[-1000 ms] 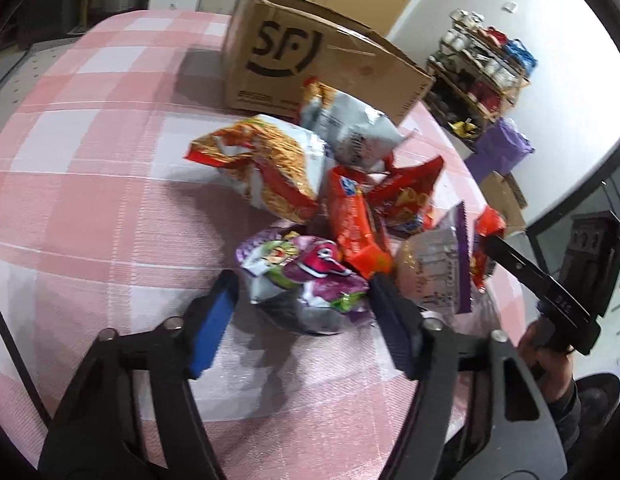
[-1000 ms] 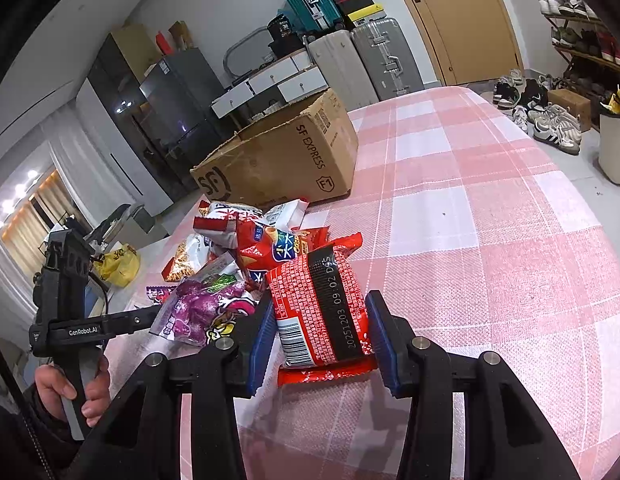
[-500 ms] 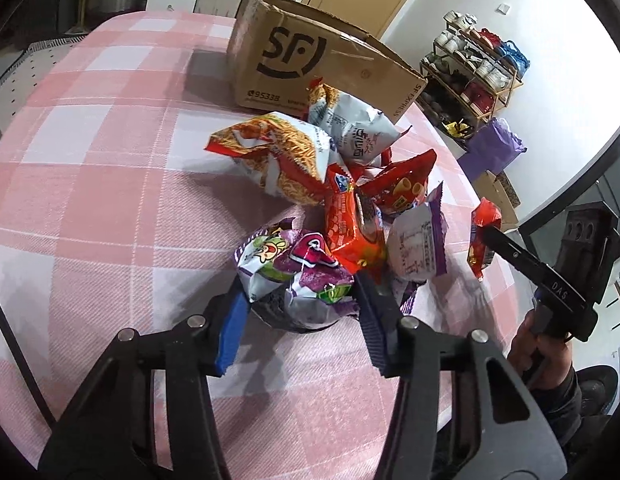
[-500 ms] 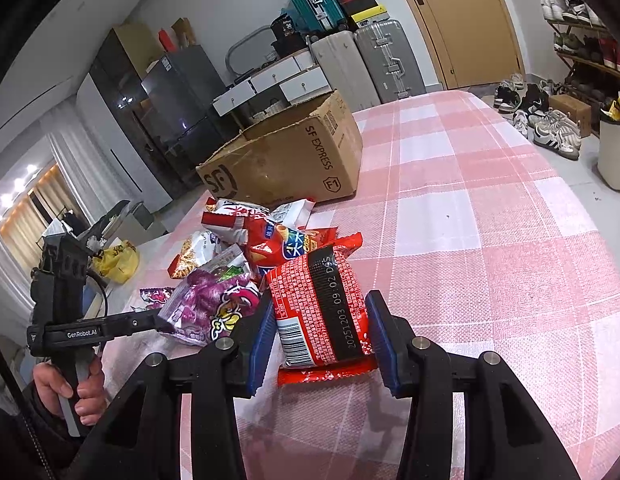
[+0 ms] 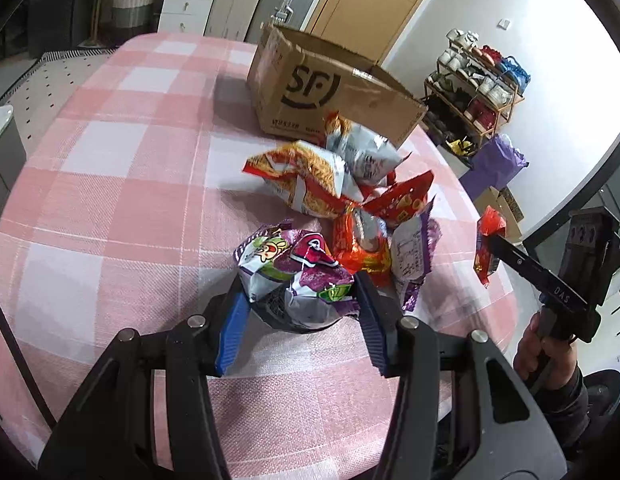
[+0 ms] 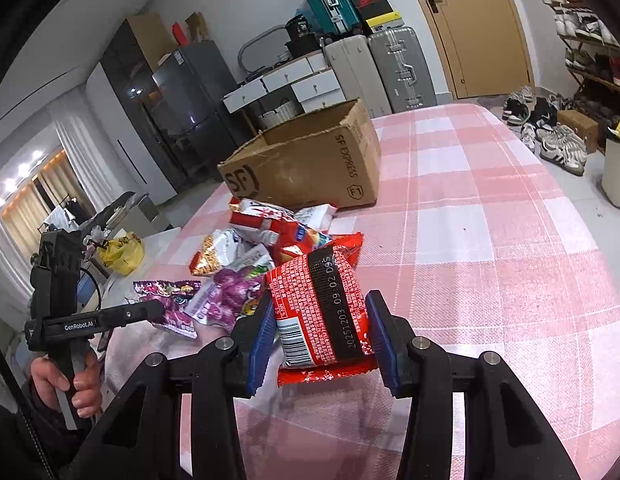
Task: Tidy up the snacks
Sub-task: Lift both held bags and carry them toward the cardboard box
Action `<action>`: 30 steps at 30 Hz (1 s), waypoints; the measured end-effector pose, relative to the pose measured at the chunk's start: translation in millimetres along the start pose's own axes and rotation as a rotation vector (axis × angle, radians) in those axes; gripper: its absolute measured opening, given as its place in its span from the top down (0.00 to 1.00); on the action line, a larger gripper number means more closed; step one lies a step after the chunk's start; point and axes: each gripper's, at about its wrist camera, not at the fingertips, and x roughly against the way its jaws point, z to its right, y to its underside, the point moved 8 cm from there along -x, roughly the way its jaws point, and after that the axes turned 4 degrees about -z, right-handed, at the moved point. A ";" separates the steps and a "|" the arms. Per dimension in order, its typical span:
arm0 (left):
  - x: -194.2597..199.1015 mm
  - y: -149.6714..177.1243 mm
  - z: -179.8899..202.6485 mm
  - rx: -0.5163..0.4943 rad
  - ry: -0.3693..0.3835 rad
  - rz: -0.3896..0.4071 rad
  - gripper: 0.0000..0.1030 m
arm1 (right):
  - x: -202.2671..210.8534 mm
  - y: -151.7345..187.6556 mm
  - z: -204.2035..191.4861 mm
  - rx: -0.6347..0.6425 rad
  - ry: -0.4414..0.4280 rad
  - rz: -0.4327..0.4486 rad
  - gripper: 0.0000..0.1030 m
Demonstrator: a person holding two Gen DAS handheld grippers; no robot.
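Observation:
A heap of snack bags lies on the pink checked tablecloth (image 5: pixel 110 208) in front of an open cardboard SF box (image 5: pixel 330 92), also in the right wrist view (image 6: pixel 310 164). My left gripper (image 5: pixel 298 320) is shut on a purple and white snack bag (image 5: pixel 294 272) at the near edge of the heap; the bag crumples between the pads. My right gripper (image 6: pixel 322 340) is shut on a red snack bag (image 6: pixel 322 308) and holds it just above the cloth, to the right of the heap. That red bag also shows in the left wrist view (image 5: pixel 486 248).
In the heap are an orange noodle bag (image 5: pixel 306 180), a silver bag (image 5: pixel 362 152), a red bag (image 5: pixel 402 200) and an orange-red bag (image 5: pixel 362 248). The table edge runs close by the left gripper. Suitcases (image 6: pixel 390 68), drawers and shoe racks (image 5: pixel 478 84) stand around the table.
My left gripper moved forward onto the purple bag and closed on it, squeezing it. My right gripper stays shut on the red bag, raised slightly.

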 end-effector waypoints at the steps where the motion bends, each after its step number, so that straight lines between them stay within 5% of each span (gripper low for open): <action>1: 3.1 -0.6 -0.1 -0.001 0.001 0.006 0.54 | 0.6 -1.2 -2.7 0.006 0.001 0.001 0.56; 16: 34.2 -35.0 15.3 -0.071 -0.032 0.063 0.54 | -12.9 -15.1 -43.0 0.085 -0.042 -0.034 0.56; 30: 46.1 -107.9 60.6 -0.268 -0.066 0.129 0.54 | -30.0 -59.6 -56.8 0.139 -0.082 -0.017 0.56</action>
